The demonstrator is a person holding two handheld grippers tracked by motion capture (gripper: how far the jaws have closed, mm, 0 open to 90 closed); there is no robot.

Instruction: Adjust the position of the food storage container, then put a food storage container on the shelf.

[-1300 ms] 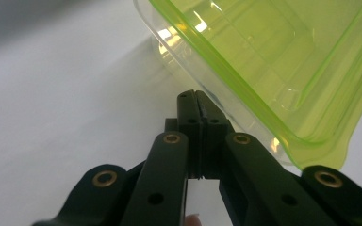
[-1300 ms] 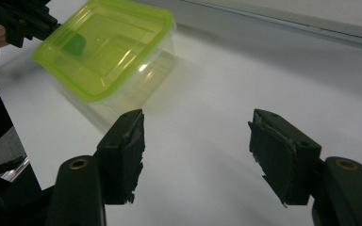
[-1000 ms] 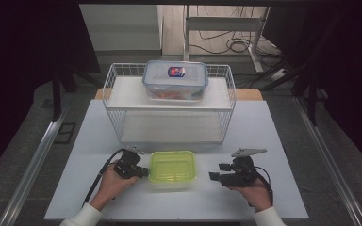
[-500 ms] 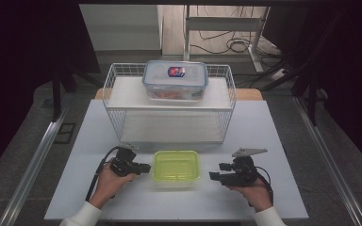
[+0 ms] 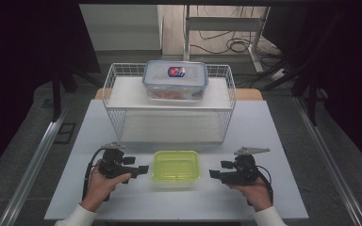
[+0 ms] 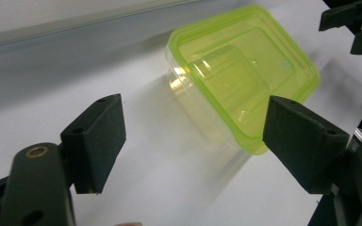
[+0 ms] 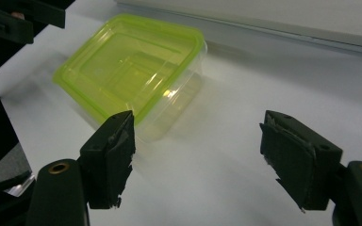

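A clear tub with a yellow-green lid (image 5: 176,165) sits on the white table (image 5: 264,127) between my two grippers. My left gripper (image 5: 143,169) hangs just left of the tub, apart from it. Its jaws have just been opening and stand wide with nothing between them; the left gripper view has the tub (image 6: 242,75) beyond the left gripper (image 6: 193,136). My right gripper (image 5: 214,174) rests right of the tub with a gap to it. Its jaws have also just opened further and are empty, as seen at the right gripper (image 7: 198,155) with the tub (image 7: 132,70) off to the left.
A white wire rack (image 5: 169,101) stands behind the tub at the table's far side. A clear box with a blue-rimmed lid (image 5: 175,80) sits on its upper shelf. The table's front edge runs close under both hands.
My left gripper has opened and drawn slightly back and up from the tub's left edge. The right hand has stayed where it was, jaws a little wider. The tub has not moved.
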